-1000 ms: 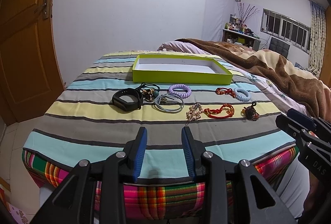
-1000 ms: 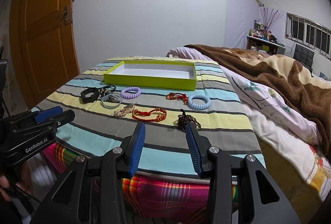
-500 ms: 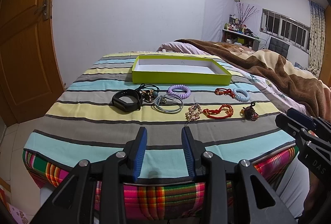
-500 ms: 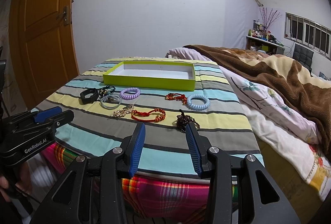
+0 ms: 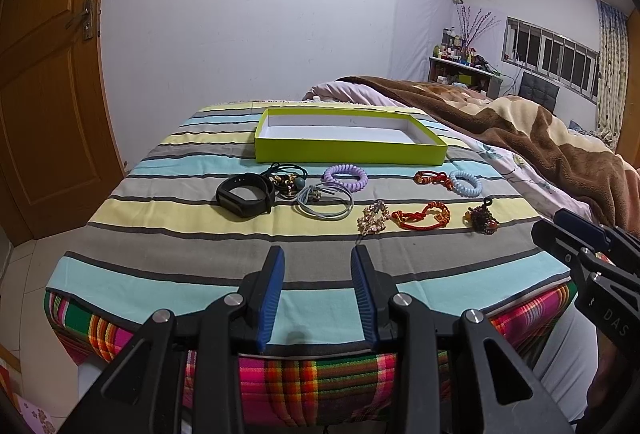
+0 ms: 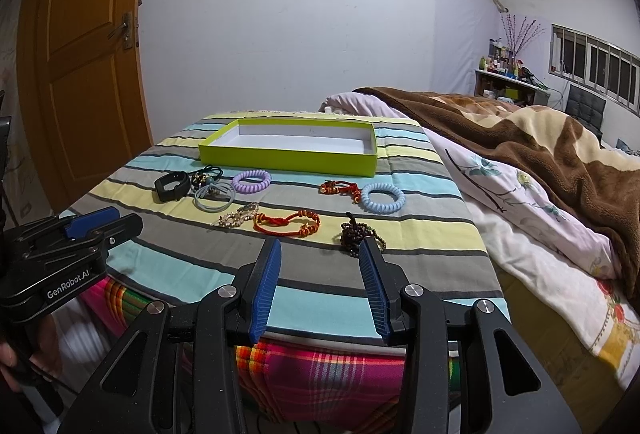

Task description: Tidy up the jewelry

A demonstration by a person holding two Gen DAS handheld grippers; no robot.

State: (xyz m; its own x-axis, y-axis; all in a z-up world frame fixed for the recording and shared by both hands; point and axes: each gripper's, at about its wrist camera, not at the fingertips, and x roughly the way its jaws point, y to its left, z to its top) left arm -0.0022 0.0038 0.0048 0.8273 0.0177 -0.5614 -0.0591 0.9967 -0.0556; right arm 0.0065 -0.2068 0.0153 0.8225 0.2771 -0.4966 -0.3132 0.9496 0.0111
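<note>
Dark bead bracelet (image 6: 357, 234) nearer right fingers (image 6: 370, 282).

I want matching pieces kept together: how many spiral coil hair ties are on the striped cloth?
2. The purple coil tie lies just before the green box, near its middle; the blue coil tie lies further right, touching a red knotted bracelet. None seems hidden.

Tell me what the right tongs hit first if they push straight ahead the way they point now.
Probably the dark beaded bracelet: it lies just ahead of the right tongs, close to the right-hand finger. The red braided bracelet sits slightly left of that line. Depth is unclear, so the tongs may pass above both.
</note>
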